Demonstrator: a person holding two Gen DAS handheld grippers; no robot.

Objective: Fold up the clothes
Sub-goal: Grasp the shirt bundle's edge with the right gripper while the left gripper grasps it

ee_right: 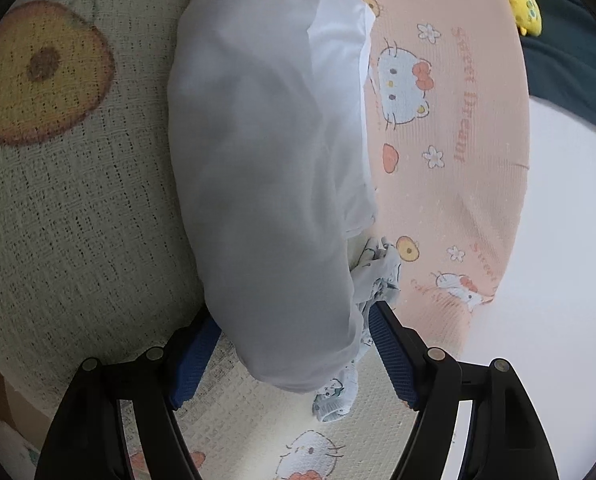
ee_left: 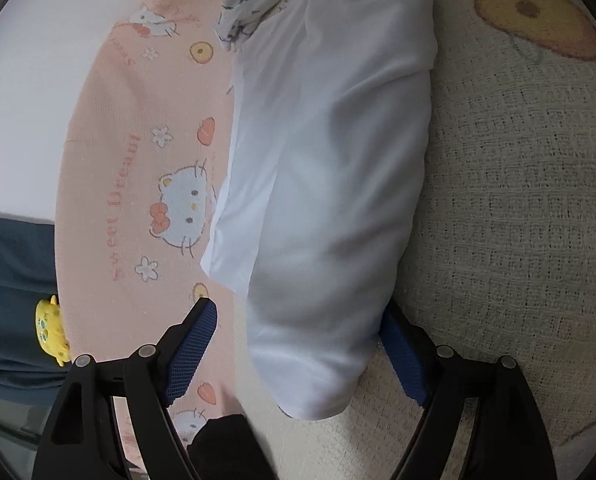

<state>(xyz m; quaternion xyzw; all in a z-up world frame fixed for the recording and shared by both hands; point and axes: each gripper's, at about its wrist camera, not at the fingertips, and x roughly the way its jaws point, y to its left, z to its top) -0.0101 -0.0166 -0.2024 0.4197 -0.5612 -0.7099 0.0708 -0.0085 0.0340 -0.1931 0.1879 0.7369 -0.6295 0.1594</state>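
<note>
A folded white garment (ee_left: 326,160) lies as a long bundle across a cream waffle blanket (ee_left: 518,200) and a pink cat-print blanket (ee_left: 138,160). My left gripper (ee_left: 298,312) straddles one end of the bundle. Its left pad (ee_left: 194,344) stands clear of the cloth over the pink blanket, and the right pad (ee_left: 402,360) lies beside the bundle's edge. My right gripper (ee_right: 294,316) straddles the other end of the white garment (ee_right: 258,160), with the jaws wide and the pads not squeezing it. A small patterned light-blue cloth (ee_right: 378,272) sticks out from under that end, beside the right pad (ee_right: 390,344).
The patterned cloth (ee_left: 254,8) shows at the far end in the left wrist view. A yellow toy (ee_left: 52,332) sits on dark teal fabric (ee_left: 10,280) past the pink blanket's edge. A white surface (ee_right: 558,240) borders the pink blanket (ee_right: 450,120). Something black (ee_left: 230,448) lies under the left gripper.
</note>
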